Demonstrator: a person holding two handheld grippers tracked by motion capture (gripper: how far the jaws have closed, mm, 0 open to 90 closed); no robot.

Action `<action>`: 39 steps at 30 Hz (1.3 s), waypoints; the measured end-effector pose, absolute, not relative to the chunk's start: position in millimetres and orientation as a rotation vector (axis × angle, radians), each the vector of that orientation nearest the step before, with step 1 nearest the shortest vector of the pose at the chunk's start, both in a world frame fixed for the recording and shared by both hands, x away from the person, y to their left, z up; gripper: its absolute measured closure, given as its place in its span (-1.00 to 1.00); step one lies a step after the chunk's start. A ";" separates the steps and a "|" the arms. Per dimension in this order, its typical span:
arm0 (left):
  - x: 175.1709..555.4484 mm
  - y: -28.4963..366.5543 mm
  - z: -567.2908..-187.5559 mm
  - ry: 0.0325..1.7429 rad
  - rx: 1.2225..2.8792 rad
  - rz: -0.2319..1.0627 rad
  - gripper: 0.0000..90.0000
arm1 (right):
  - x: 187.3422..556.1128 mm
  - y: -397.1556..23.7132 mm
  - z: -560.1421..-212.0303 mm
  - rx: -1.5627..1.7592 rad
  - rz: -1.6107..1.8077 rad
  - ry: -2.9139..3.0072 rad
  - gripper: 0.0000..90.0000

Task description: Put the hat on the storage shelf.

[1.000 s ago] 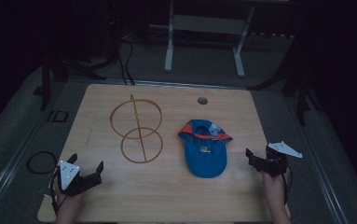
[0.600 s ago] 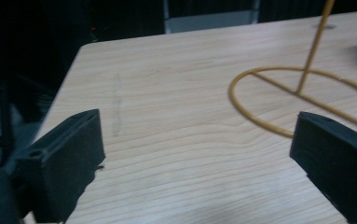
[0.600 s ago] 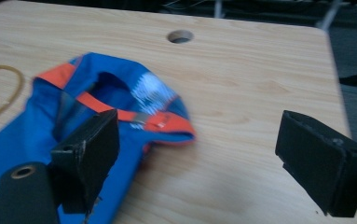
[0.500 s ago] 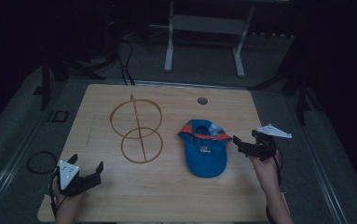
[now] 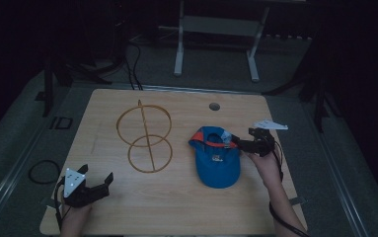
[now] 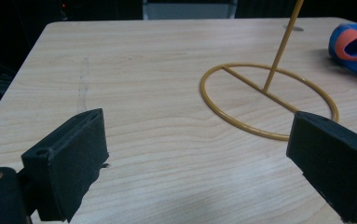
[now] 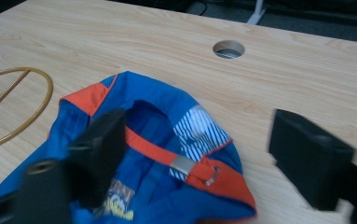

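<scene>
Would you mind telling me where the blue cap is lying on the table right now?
In the high view the blue cap lies on the table's right half, just right of the yellow wire stand, with the right gripper at its back strap.

Dim room, dark surroundings. Light wooden table (image 5: 176, 207) with round cable hole (image 5: 214, 106) near far edge. Grey floor (image 5: 216, 69); white metal stand (image 5: 216, 29) behind; black cables (image 5: 134, 59) trailing far left.
</scene>
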State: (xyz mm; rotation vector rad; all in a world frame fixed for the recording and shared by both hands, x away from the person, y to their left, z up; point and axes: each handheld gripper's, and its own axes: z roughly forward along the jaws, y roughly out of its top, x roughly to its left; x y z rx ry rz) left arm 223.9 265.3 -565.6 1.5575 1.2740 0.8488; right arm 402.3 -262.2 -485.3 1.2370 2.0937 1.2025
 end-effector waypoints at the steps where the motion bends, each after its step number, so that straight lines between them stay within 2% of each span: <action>1: 221.5 265.5 -563.1 1.284 1.542 0.879 -0.88 | 411.1 -257.3 -489.4 1.246 1.186 2.107 -0.49; 9: 215.3 266.4 -555.0 1.331 1.506 0.922 -0.96 | 437.3 -240.9 -508.2 1.240 1.174 2.170 -0.23; 12: 213.7 268.6 -553.3 1.366 1.478 0.955 -0.96 | 444.2 -234.4 -515.3 1.222 1.114 2.186 -0.20; 17: 217.5 269.3 -558.2 1.345 1.528 0.855 -0.96 | 454.0 -229.7 -529.2 1.242 1.043 2.206 -0.23; 25: 218.4 262.5 -560.1 1.311 1.586 0.831 -0.96 | 463.3 -227.2 -549.1 1.290 0.985 2.245 -0.33; 30: 218.4 264.1 -560.3 1.321 1.586 0.827 -0.96 | 465.1 -224.6 -554.2 1.284 0.947 2.270 -0.29; 33: 219.2 265.2 -560.5 1.334 1.589 0.816 -0.96 | 463.8 -218.4 -557.1 1.229 0.871 2.286 -0.14; 35: 219.9 264.9 -560.4 1.358 1.603 0.815 -0.96 | 462.4 -217.1 -556.1 1.221 0.881 2.298 0.14; 36: 219.9 264.9 -560.4 1.358 1.603 0.815 -0.96 | 461.6 -215.8 -556.0 1.205 0.873 2.293 0.24; 37: 220.0 264.8 -560.4 1.362 1.605 0.819 -0.96 | 461.6 -215.8 -556.0 1.205 0.873 2.293 0.24; 38: 220.0 264.8 -560.2 1.361 1.611 0.815 -0.96 | 460.2 -213.4 -555.7 1.173 0.895 2.325 0.57; 39: 219.9 264.7 -560.2 1.362 1.613 0.817 -0.96 | 459.6 -212.1 -555.4 1.166 0.891 2.334 0.68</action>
